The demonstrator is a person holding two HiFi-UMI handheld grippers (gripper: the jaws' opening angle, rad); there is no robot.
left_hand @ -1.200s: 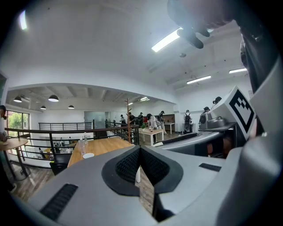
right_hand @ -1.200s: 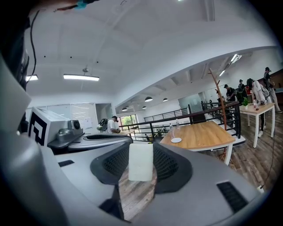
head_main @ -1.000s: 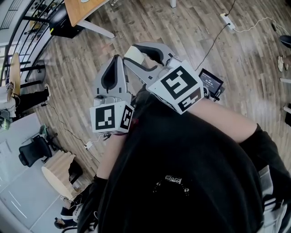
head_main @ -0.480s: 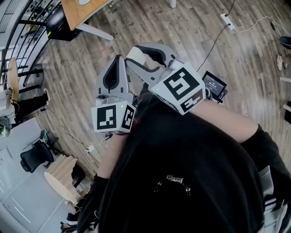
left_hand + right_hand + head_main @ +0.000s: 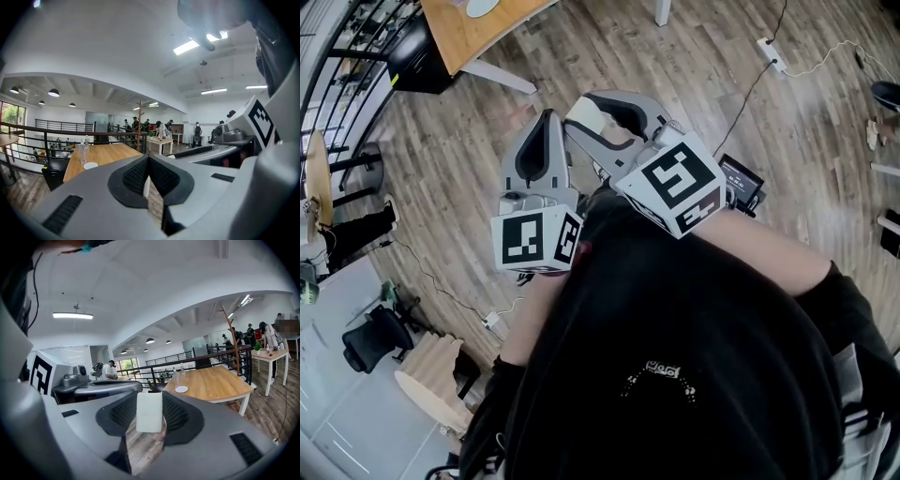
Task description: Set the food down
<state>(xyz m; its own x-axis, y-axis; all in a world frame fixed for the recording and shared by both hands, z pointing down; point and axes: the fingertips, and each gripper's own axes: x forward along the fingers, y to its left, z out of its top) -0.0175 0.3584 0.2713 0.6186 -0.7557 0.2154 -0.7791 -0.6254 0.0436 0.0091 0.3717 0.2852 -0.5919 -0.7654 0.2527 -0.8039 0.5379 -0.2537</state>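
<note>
My right gripper is held close to the person's chest, above the wooden floor. It is shut on a pale rectangular piece of food, which stands upright between the black pads; the head view shows the food at the jaw tips. Beside it on the left, my left gripper is shut with nothing between its pads. Farther off stands a wooden table that carries a small white plate. The table is at the top left of the head view.
A power strip with a white cable lies on the floor at the top right. A black device sits by the right arm. An office chair stands at the lower left. A black railing runs behind the table, with people beyond it.
The floor and table have shifted slightly in the head view. Both grippers keep the same pose close to the chest, the right one still holding the food.
</note>
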